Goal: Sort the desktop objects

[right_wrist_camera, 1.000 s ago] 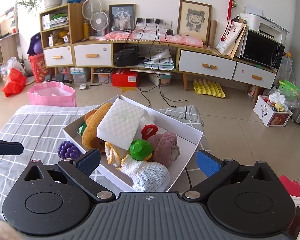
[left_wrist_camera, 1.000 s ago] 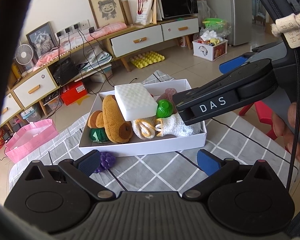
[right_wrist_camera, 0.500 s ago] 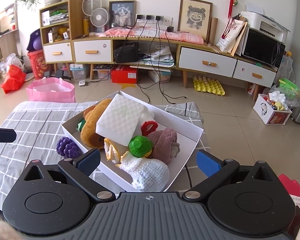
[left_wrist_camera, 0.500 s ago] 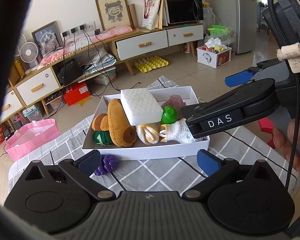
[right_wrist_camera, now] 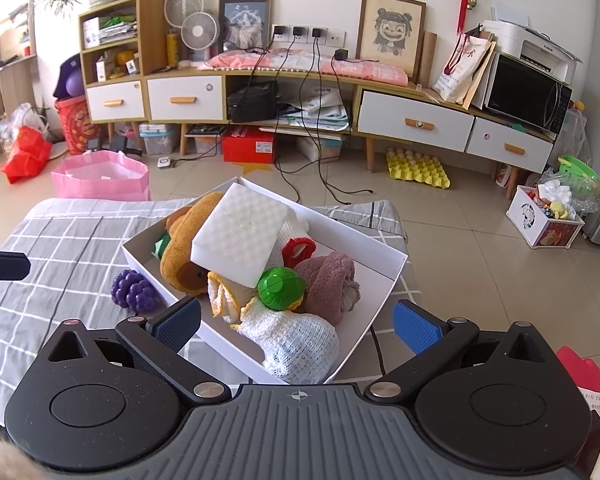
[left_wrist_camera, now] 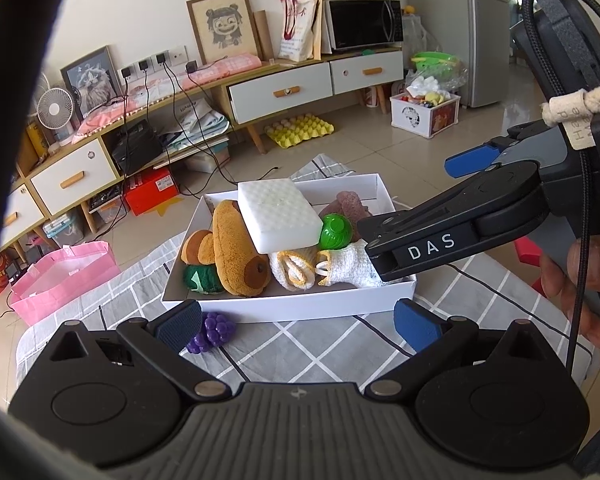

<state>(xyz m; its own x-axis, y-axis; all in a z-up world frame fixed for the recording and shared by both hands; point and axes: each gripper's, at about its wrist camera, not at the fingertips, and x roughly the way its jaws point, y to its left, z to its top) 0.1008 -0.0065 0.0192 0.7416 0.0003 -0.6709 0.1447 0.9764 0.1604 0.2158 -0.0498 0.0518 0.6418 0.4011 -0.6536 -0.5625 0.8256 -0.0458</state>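
Note:
A white box (left_wrist_camera: 300,309) (right_wrist_camera: 392,276) on the grey checked cloth holds a white sponge (left_wrist_camera: 278,216) (right_wrist_camera: 240,234), a brown plush toy (left_wrist_camera: 238,254), a green ball (left_wrist_camera: 336,232) (right_wrist_camera: 280,289), rolled towels and a white knit cloth (right_wrist_camera: 296,342). Purple toy grapes (left_wrist_camera: 214,330) (right_wrist_camera: 134,291) lie on the cloth outside the box, by its near left corner. My left gripper (left_wrist_camera: 298,326) is open and empty, just short of the box, its left finger beside the grapes. My right gripper (right_wrist_camera: 296,324) is open and empty, over the box's near end; it also shows in the left wrist view (left_wrist_camera: 460,236).
The grey checked cloth (left_wrist_camera: 312,352) covers a low table. A pink bag (right_wrist_camera: 100,180) and a red stool (right_wrist_camera: 580,372) stand on the floor beside the table. A long cabinet (right_wrist_camera: 300,100) runs along the far wall.
Both grippers have drawn back and risen a little from the box, so it looks smaller and farther. Both stay open. No object has moved.

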